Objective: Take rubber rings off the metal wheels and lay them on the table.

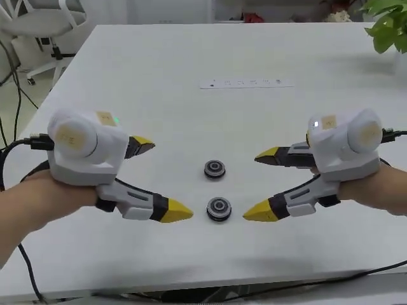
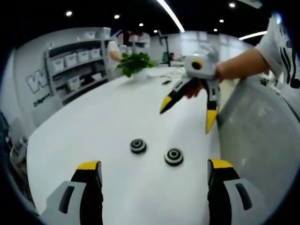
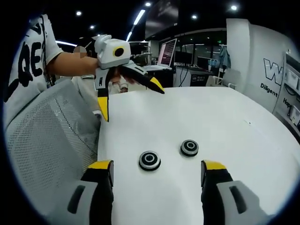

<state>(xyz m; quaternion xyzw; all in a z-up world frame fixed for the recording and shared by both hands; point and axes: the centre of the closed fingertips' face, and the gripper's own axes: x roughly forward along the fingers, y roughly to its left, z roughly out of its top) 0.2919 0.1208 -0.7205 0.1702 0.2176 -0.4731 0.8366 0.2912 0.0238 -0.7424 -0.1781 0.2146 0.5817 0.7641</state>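
Observation:
Two small metal wheels with black rubber rings lie flat on the white table (image 1: 159, 76): a far wheel (image 1: 215, 169) and a near wheel (image 1: 219, 209). My left gripper (image 1: 162, 179) is open to their left, and my right gripper (image 1: 259, 184) is open to their right; the yellow tips point inward at the wheels. In the left gripper view both wheels (image 2: 138, 146) (image 2: 174, 157) lie just ahead of my open left gripper (image 2: 154, 165), with the right gripper (image 2: 187, 117) beyond. The right gripper view has the wheels (image 3: 149, 160) (image 3: 189, 147) in front of my open right gripper (image 3: 157, 165), facing the left gripper (image 3: 130, 101).
A flush socket strip (image 1: 247, 83) sits in the table's middle, farther back. A green plant (image 1: 388, 25) stands at the far right corner. A white office chair (image 1: 38, 25) is beyond the left edge. A grey mesh chair back (image 3: 51, 140) is by the near edge.

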